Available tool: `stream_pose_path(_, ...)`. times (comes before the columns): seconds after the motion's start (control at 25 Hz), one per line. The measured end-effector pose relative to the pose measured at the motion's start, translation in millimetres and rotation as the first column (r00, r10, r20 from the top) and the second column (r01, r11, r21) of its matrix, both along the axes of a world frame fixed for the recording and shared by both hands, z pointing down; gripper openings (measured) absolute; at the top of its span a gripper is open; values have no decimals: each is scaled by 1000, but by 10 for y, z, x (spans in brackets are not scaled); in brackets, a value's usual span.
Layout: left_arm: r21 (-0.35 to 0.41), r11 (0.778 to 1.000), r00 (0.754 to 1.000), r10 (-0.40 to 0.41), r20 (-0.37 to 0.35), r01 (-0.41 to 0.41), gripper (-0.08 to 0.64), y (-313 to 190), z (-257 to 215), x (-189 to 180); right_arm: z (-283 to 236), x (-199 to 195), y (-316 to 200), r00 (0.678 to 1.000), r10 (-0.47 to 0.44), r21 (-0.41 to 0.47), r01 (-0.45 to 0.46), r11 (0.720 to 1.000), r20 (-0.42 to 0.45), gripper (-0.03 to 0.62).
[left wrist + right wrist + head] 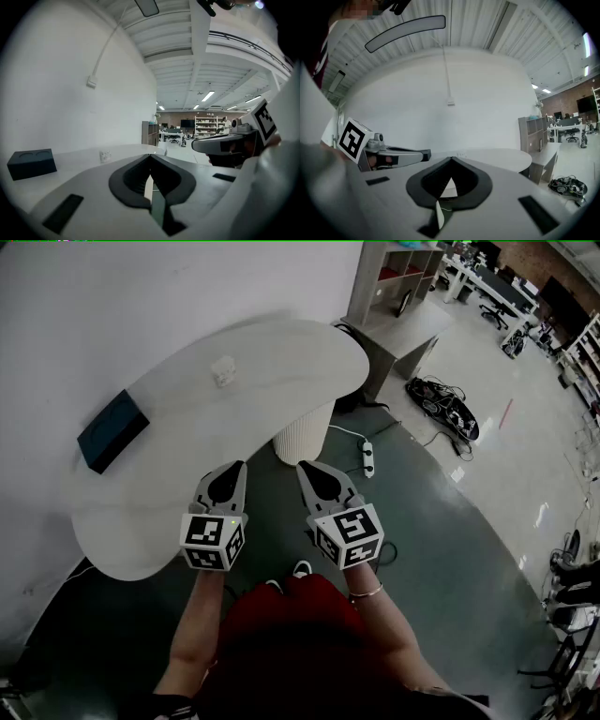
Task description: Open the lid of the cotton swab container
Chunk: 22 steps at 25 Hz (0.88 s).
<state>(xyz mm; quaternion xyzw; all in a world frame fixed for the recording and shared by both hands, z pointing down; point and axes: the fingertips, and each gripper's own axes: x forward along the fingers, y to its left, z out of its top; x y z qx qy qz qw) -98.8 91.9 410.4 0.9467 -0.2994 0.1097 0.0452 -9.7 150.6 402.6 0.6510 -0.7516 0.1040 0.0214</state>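
A small whitish container (223,370) sits on the white oval table (281,352) towards its far side; in the left gripper view the same container (104,156) shows small beyond the jaws. My left gripper (242,465) hangs just off the table's near edge, shut and empty. Beside it my right gripper (302,466) is also shut with nothing in it, held over the floor near the table's pedestal. Both point roughly level towards the table, well short of the container. In the right gripper view the left gripper (426,153) shows at the left.
A dark blue box (112,430) lies on the table's left part, against the white wall. A ribbed white pedestal (302,432) carries the table. A power strip (367,457) and cables lie on the floor to the right, with a grey desk (405,329) beyond.
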Motion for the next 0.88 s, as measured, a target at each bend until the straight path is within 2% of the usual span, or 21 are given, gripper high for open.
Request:
stream_pose_path(0.36,6,1000,1000,-2,18,2,26,-37,-4,243,14,274,-16,1000,-19,9,19,1000,3,17)
stream_pose_path(0.68,23,999,998,-48,38,47,26,-244,-33,204,-92,417,-198,998,-54,34,56,998,-44,17)
stream_pose_path(0.88,29,996,995,-81,57,79,28,-363,-51,164,-111,432,-309,997,-73,34,74,997,-36,17)
